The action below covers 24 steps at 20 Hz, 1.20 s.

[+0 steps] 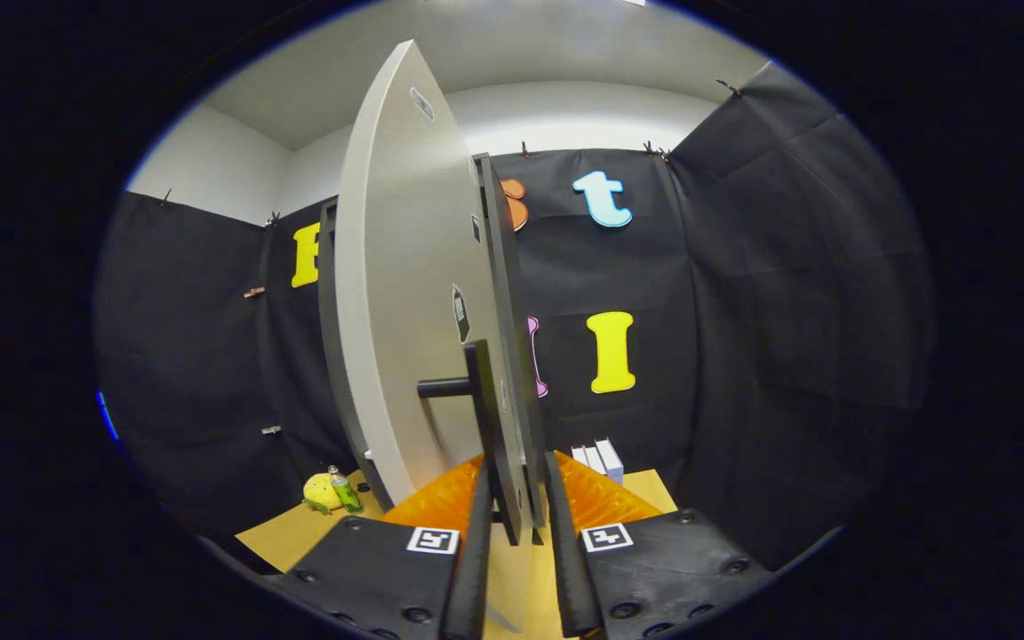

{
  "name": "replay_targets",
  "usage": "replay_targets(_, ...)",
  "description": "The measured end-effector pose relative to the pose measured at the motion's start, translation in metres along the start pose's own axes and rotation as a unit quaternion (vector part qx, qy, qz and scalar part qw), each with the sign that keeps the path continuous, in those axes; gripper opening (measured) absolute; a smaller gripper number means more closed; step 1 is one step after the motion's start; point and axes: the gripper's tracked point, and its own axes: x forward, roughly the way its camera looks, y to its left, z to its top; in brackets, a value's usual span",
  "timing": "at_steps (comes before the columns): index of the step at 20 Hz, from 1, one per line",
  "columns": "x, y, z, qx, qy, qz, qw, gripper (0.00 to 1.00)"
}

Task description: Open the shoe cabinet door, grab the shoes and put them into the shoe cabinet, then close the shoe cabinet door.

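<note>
Black-draped booth: your tongs [521, 533] pinch the pale grey cabinet door's [405, 293] upright dark handle [487, 418] at 12 o'clock.

My hand-held two-finger gripper [519, 507] points forward and level, its two fingers [475, 551] reaching up and ahead from the two flat black mounting blocks, each with a square marker tag, that sit nearest me. The fingers stand close together, nearly parallel, with a narrow gap between them. Whether both press on what stands in that gap, I cannot tell.
</note>
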Motion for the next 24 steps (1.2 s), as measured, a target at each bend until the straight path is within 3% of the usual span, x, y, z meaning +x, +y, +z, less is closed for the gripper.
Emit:
replay_targets(5,-0.015,-0.014,-0.001,0.025,0.006,-0.032,0.999,0.47)
replay_targets(8,-0.033,-0.019,0.005,0.026,-0.002,-0.055,0.998,0.69)
replay_targets(12,-0.063,-0.011,0.014,0.048,-0.01,-0.081,0.996,0.72)
replay_targets(15,-0.086,0.004,0.014,0.042,-0.02,-0.096,0.994,0.95)
replay_targets(18,-0.098,0.027,-0.004,0.034,-0.014,-0.106,0.994,0.97)
replay_targets(24,-0.111,0.108,-0.049,0.015,0.043,-0.037,0.998,0.98)
